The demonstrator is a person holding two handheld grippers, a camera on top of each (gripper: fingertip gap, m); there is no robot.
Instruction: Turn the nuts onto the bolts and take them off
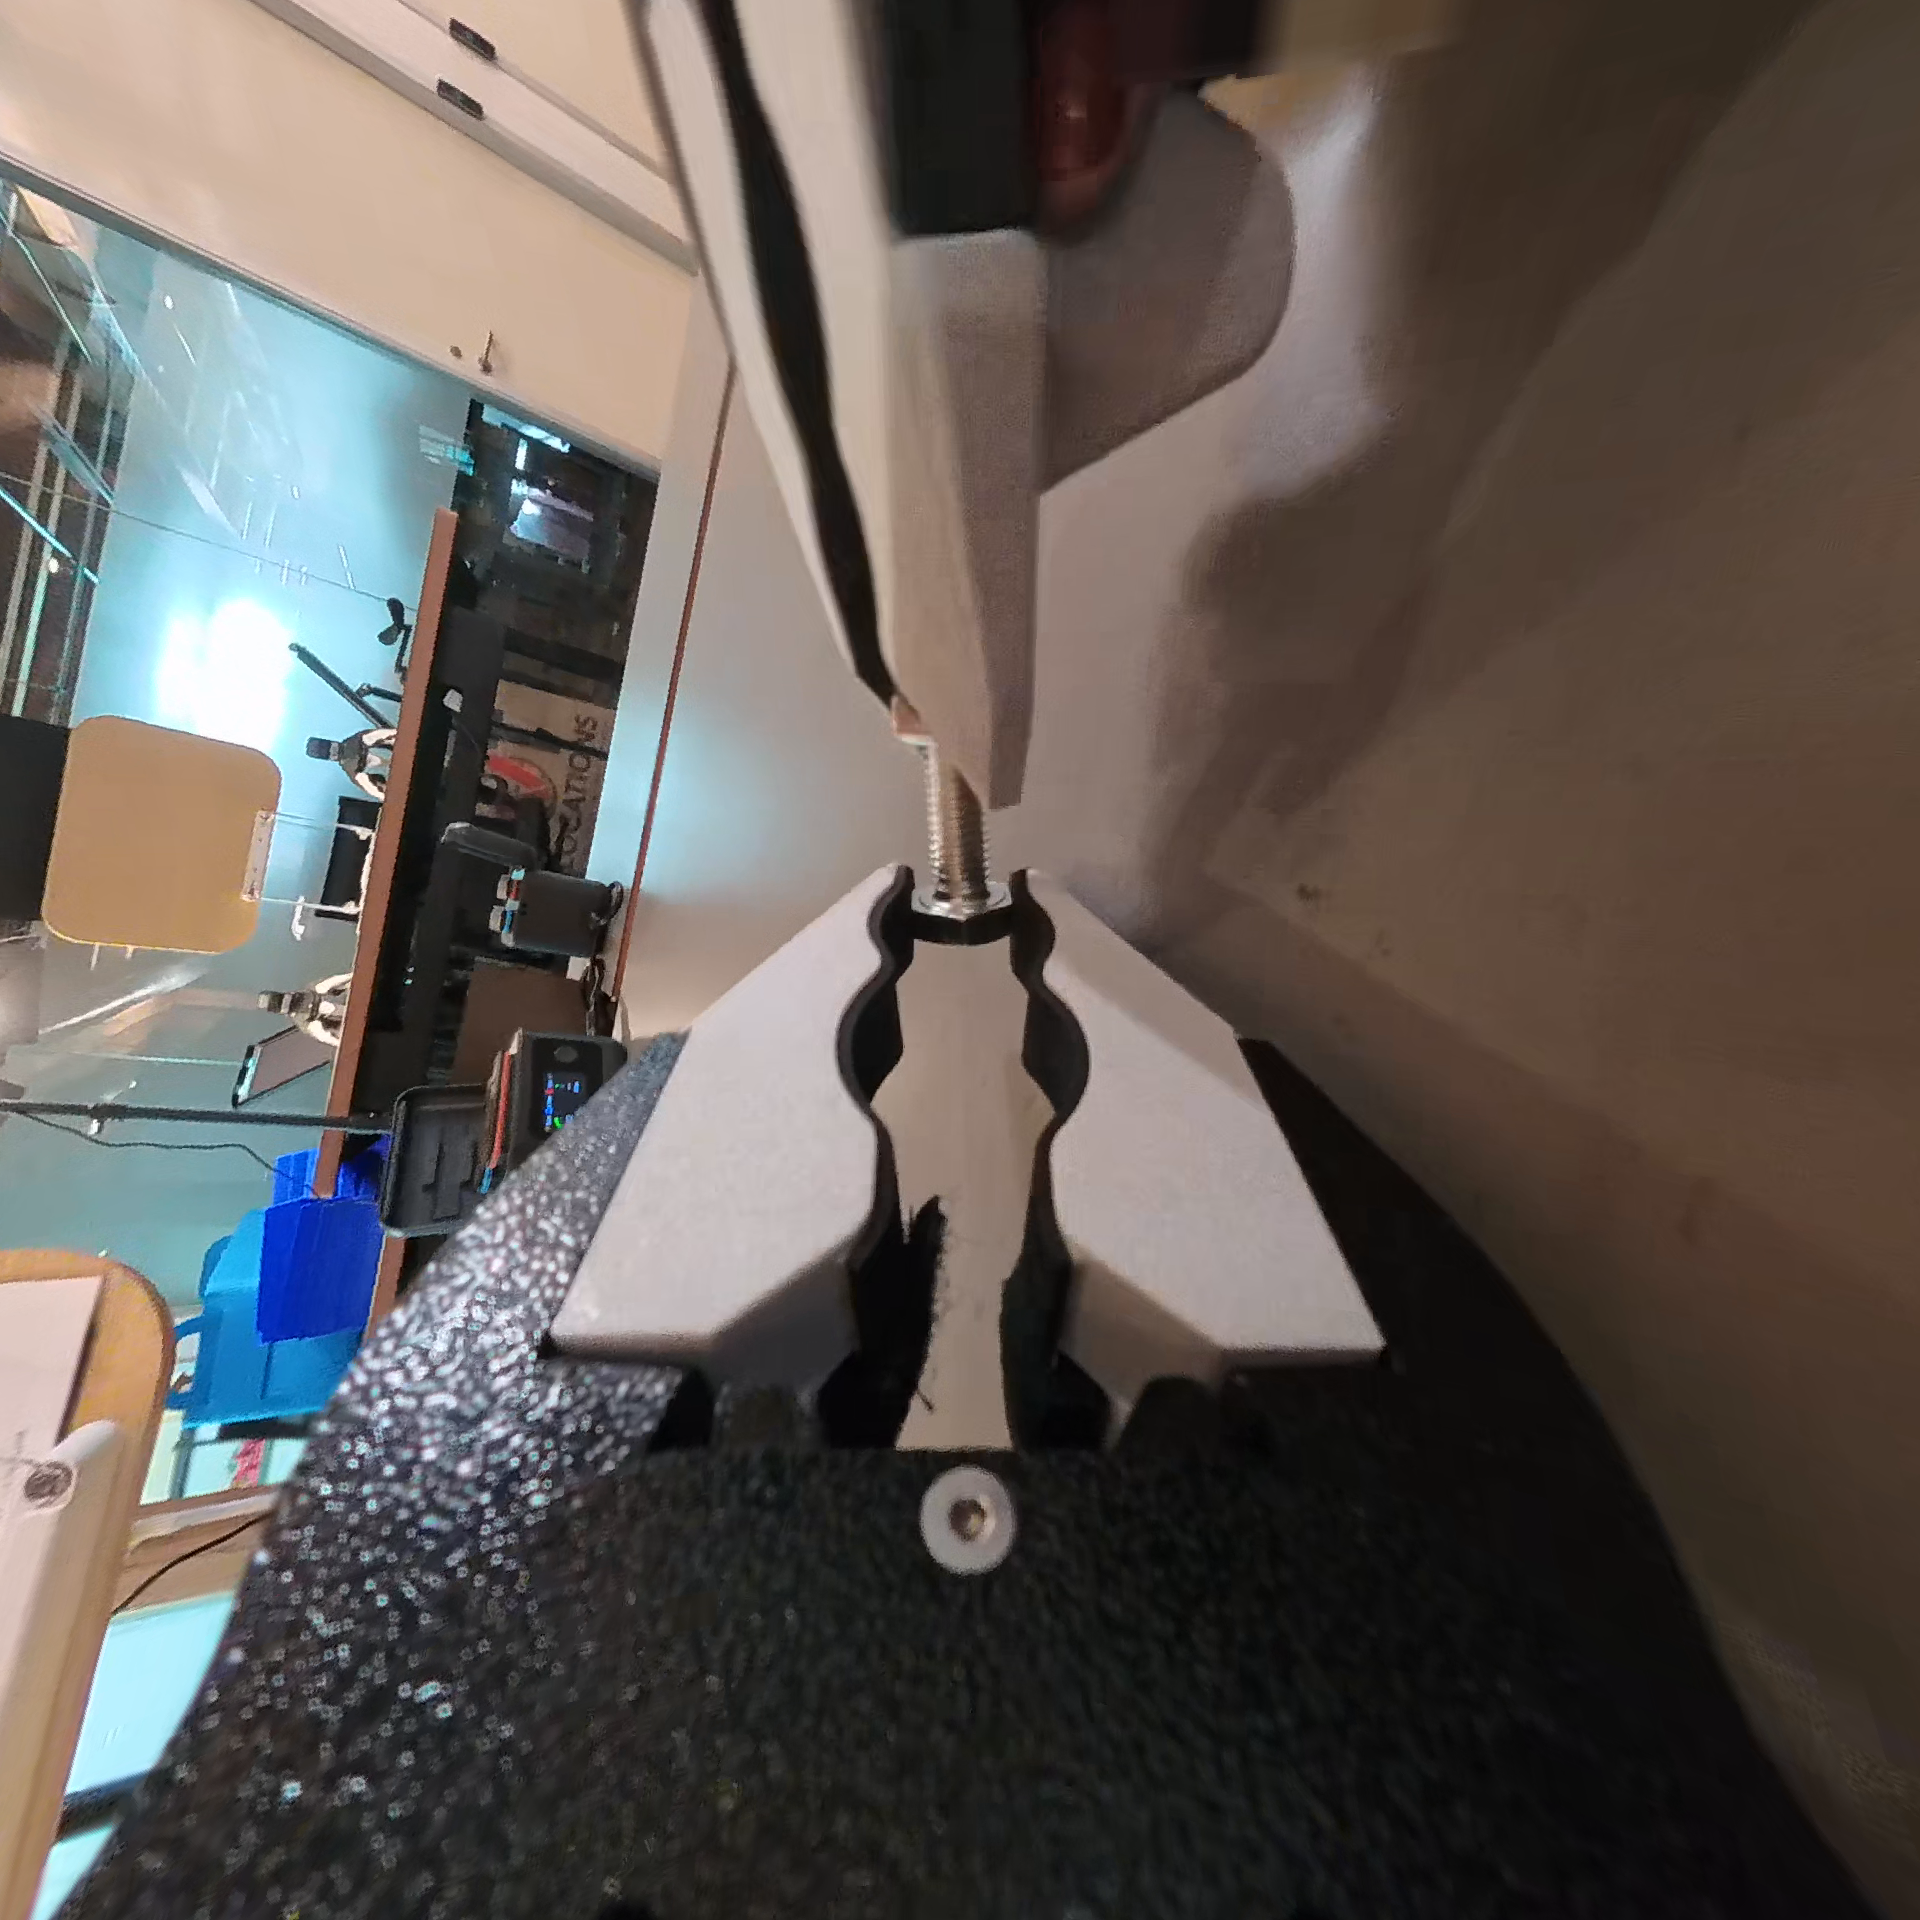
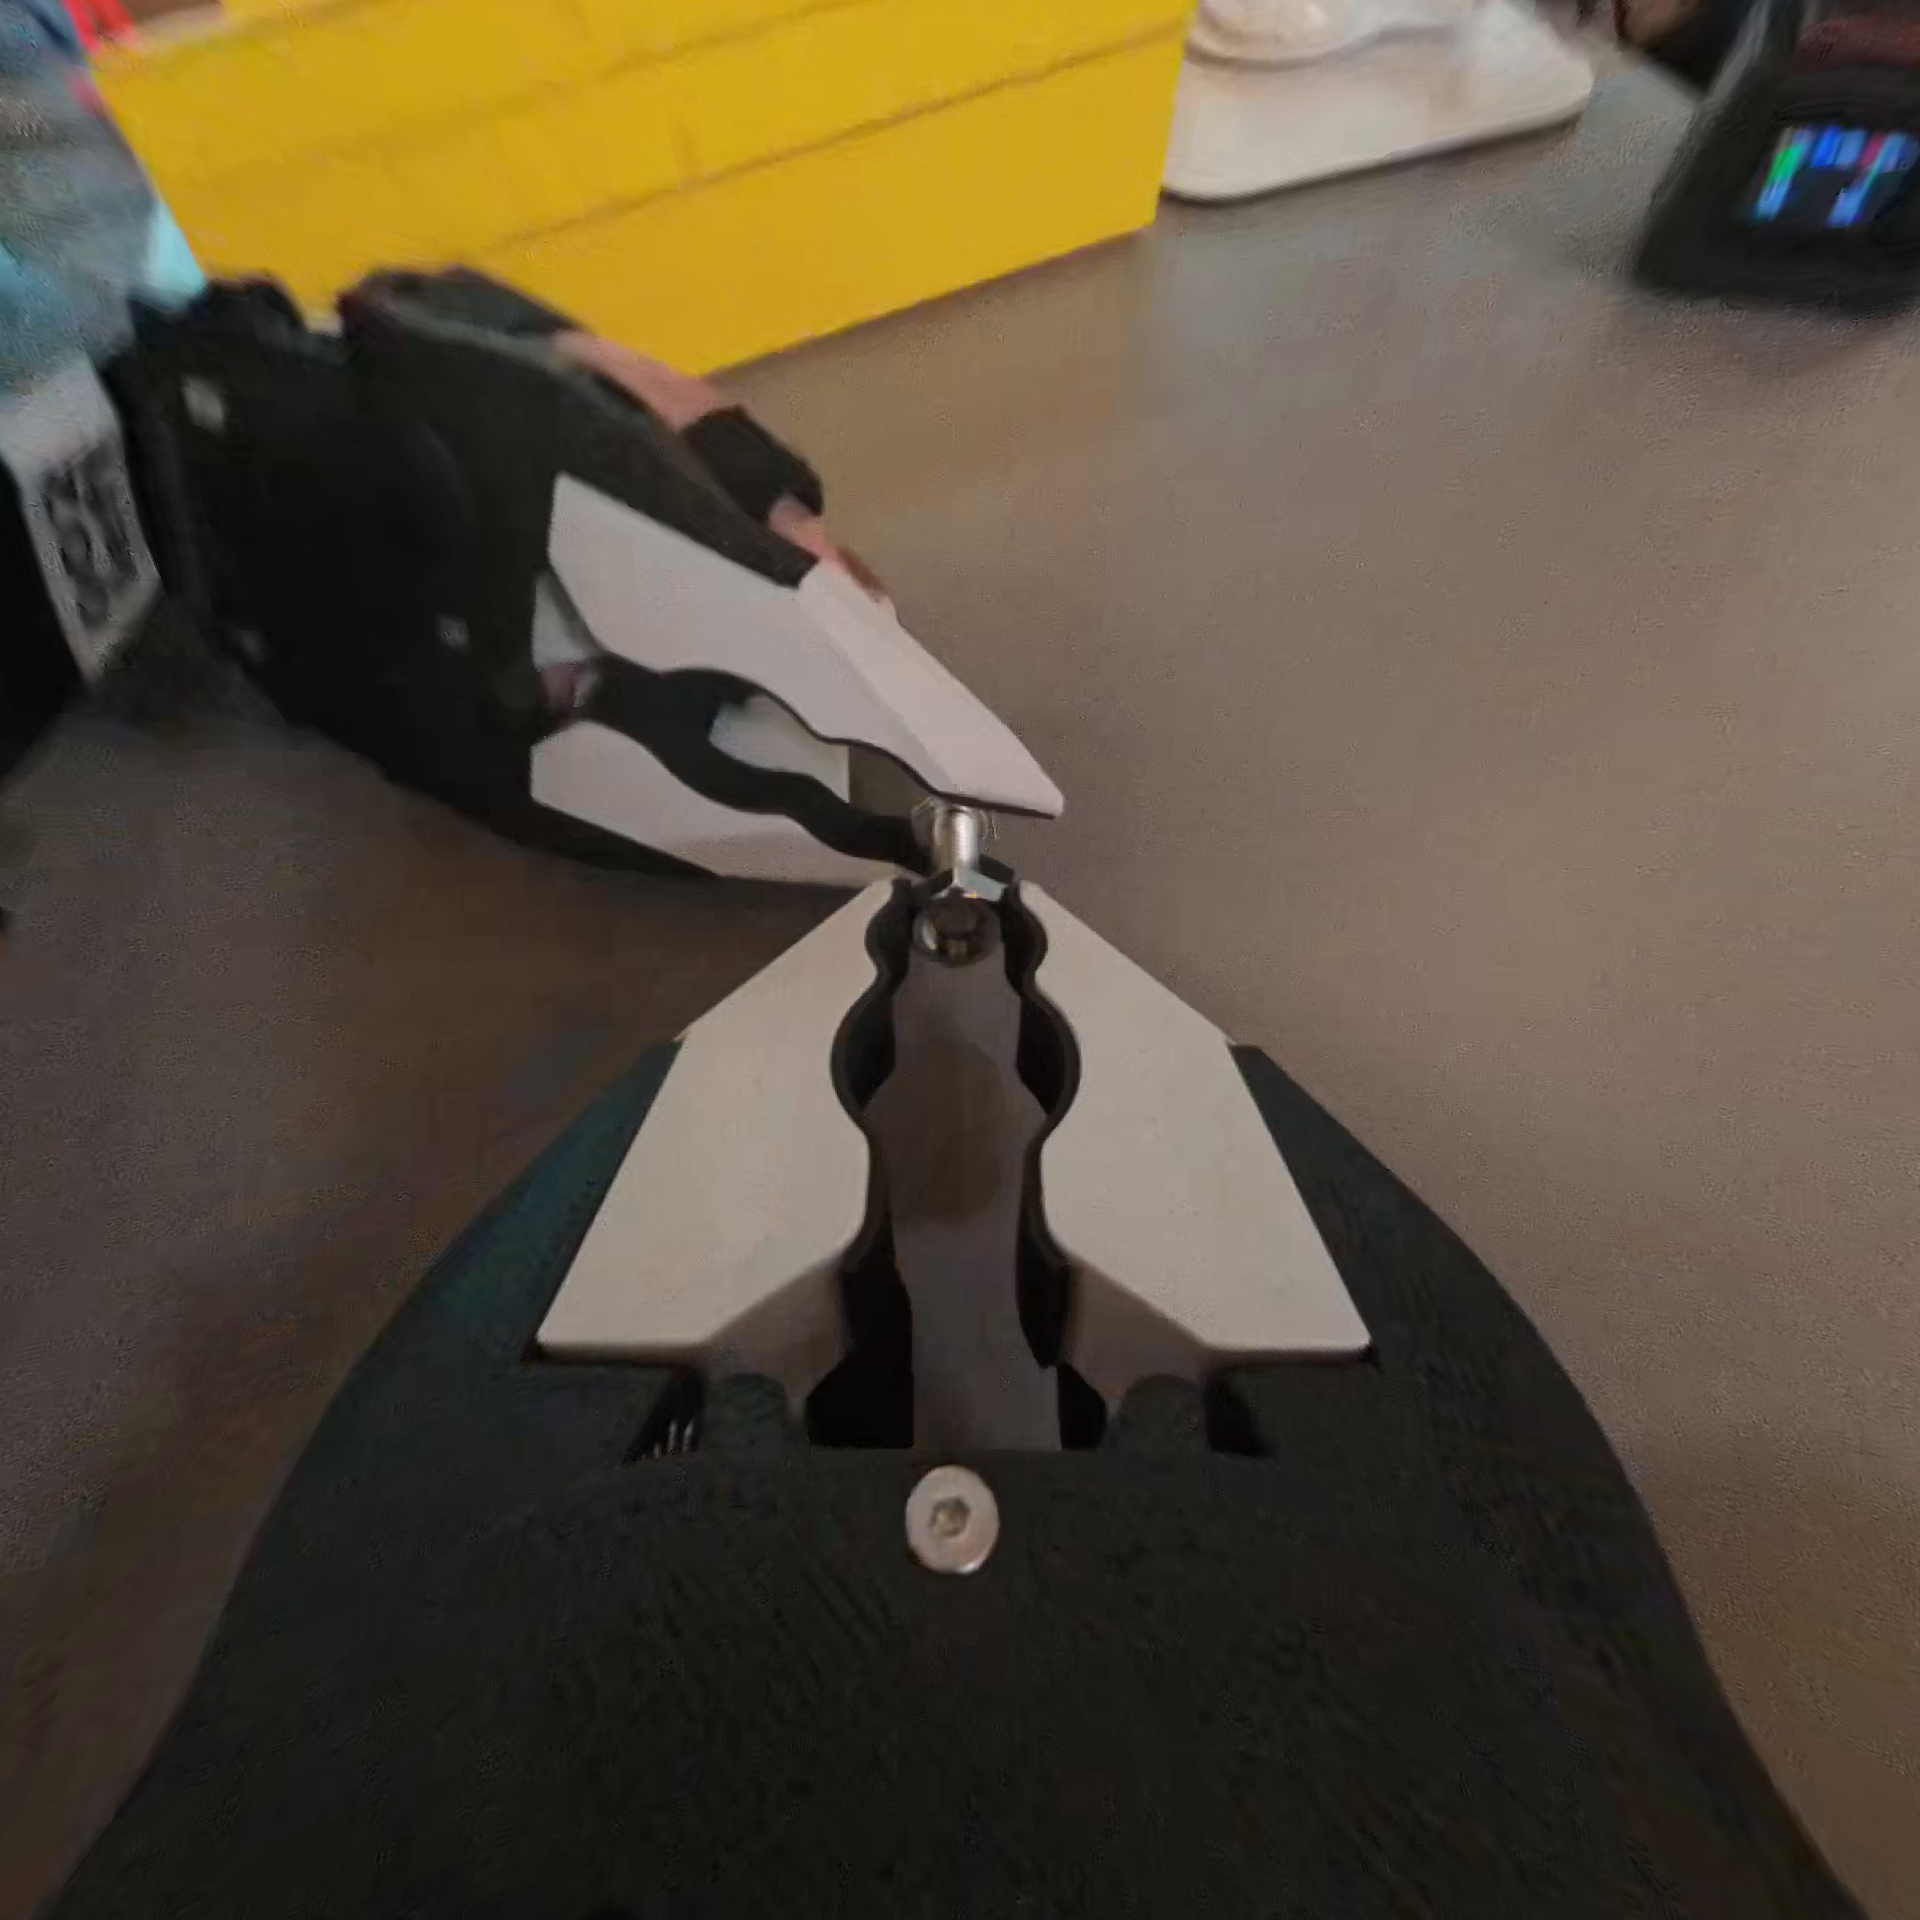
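Nearest me, my left gripper has its fingers pinched on the nut, already on the bolt. Beyond it, my right gripper clamps the bolt's head end, both held above the grey table. Small, stiff, slick steel, I judge: grip the nut's flats, or it slips.

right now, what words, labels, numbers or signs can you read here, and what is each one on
I do not copy out writing, so here is only where it stands.
Dark sign behind the glass: pale letters, turned sideways.
Small lit screen: too small to read.
Corner screen: blurred.
Black-and-white tag at far left: blurred.
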